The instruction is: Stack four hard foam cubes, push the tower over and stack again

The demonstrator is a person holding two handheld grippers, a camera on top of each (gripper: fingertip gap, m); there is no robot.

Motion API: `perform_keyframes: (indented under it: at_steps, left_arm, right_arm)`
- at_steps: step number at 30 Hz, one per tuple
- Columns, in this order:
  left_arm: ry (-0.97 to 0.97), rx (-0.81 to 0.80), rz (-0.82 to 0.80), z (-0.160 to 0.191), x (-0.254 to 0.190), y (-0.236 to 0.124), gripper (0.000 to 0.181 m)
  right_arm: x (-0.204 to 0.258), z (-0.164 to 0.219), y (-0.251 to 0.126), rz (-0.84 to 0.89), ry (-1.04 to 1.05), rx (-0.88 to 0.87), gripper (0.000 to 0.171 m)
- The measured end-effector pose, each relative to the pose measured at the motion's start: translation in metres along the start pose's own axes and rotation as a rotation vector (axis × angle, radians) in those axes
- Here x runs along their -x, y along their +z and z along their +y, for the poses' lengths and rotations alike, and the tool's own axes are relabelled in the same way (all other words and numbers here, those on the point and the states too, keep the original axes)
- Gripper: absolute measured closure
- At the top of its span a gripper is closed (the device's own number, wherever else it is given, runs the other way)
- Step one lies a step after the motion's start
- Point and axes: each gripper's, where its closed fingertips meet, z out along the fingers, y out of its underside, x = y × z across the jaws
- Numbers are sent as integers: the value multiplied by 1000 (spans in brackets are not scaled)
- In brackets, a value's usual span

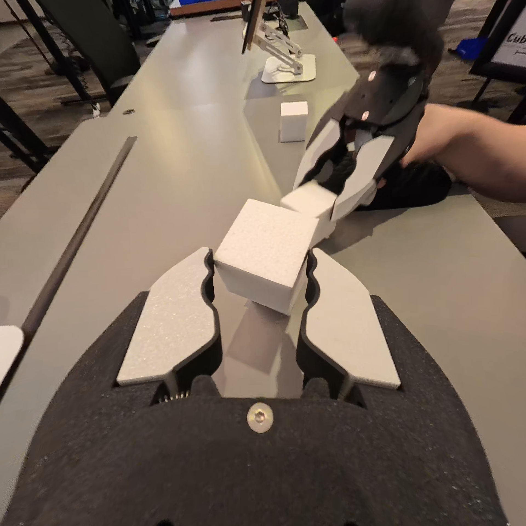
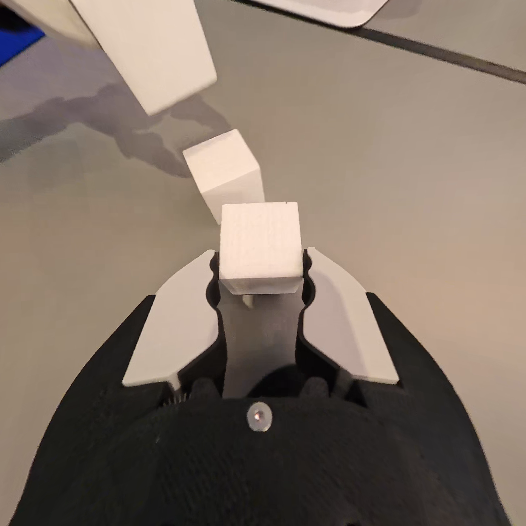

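The right gripper [image 1: 318,199] is showing smeared with motion blur in the left wrist view, and its near finger is covering one side of the foam cube [image 1: 308,206] it is clamping. A mosaic patch is sitting above it. The left gripper's cube [image 1: 263,256] is hiding most of whatever white piece is lying under it. At the far end of the desk [image 1: 185,142], the monitor [image 1: 252,25] is being cut off by the top edge. In the right wrist view, a large white block [image 2: 148,51] is running out past the top edge, blurred; a blue shape [image 2: 17,48] is getting clipped at the left edge, too little showing to identify.
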Motion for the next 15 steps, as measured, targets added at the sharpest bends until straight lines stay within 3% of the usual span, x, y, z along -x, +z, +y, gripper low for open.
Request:
perform_keyframes:
  at_steps: [4,10,15]
  left_arm:
    - [3,65,23,13,-5,28,119]
    - [-9,68,48,24,-9,42,118]
    - [-26,72,35,28,-10,39,89]
  right_arm:
    - [-17,-22,-38,5,7,-63,115]
    - [-13,-76,-70,-29,-95,-113,115]
    - [19,-110,-48,-159,-204,-104,115]
